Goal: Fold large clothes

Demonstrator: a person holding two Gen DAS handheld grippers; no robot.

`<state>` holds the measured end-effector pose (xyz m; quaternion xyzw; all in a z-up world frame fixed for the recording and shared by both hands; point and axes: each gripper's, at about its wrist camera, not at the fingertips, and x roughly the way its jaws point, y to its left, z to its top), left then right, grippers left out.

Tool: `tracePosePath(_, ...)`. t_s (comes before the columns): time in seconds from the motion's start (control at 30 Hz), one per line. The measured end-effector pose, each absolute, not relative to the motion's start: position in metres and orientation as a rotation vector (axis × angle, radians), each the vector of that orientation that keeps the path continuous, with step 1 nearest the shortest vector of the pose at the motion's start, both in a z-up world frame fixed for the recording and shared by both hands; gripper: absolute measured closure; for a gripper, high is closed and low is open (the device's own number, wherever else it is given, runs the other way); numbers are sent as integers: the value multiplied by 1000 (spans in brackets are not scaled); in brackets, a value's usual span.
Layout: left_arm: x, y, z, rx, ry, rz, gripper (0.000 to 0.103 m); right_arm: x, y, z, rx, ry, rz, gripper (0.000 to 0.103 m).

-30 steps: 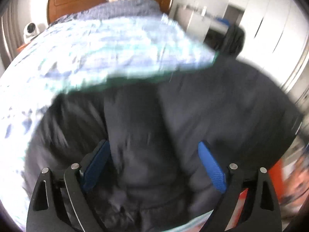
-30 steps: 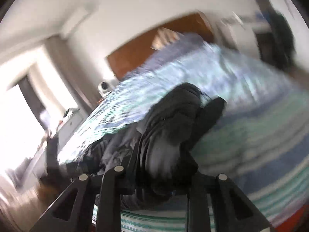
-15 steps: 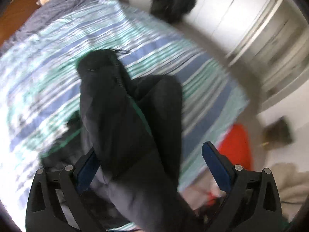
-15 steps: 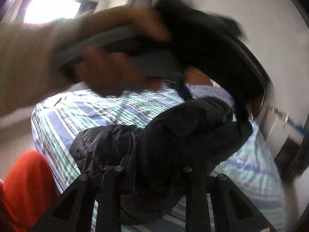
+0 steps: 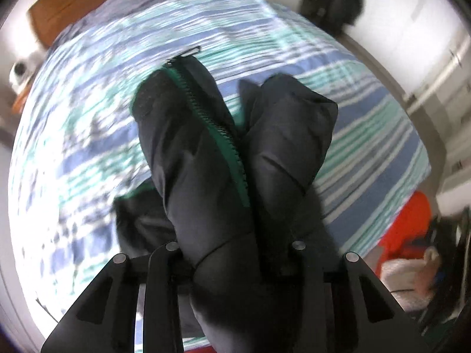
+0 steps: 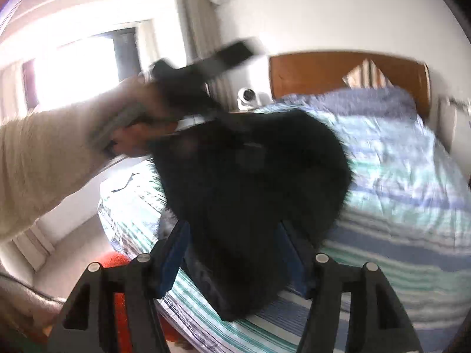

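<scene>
Over the bed: black jacket, bunched.
Left hand-held gripper: closing, pinching jacket.
Right hand-held gripper: opening, jacket between its jaws.

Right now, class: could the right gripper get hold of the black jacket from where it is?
Probably yes. The black jacket already hangs between the fingers of the right gripper, whose jaws are opening, with nothing in between. The left gripper, closing, has the jacket between its fingers too.
</scene>
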<state>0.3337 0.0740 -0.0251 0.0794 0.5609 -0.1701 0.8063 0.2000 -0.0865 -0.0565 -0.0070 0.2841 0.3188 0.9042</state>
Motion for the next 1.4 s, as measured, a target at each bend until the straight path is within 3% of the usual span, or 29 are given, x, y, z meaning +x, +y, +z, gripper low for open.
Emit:
tracePosePath(0.33, 311, 207, -90, -160, 1186, -325, 55, 256, 0, -85, -65, 721, 791, 53)
tracePosePath(0.63, 298, 248, -151, -369, 1186, -350, 45, 283, 44, -155, -64, 923, 792, 54)
tracePosePath(0.8, 292, 253, -174, -408, 1166, -345, 44, 290, 46, -175, -50, 968, 769, 54)
tracePosePath(1.23, 272, 238, -164, -318, 1102, -248, 44, 299, 41, -145, -62, 1025, 799, 53)
tracePosePath(1.4, 273, 238, -164, -309, 1091, -244, 44, 327, 40, -109, -66, 933, 761, 53)
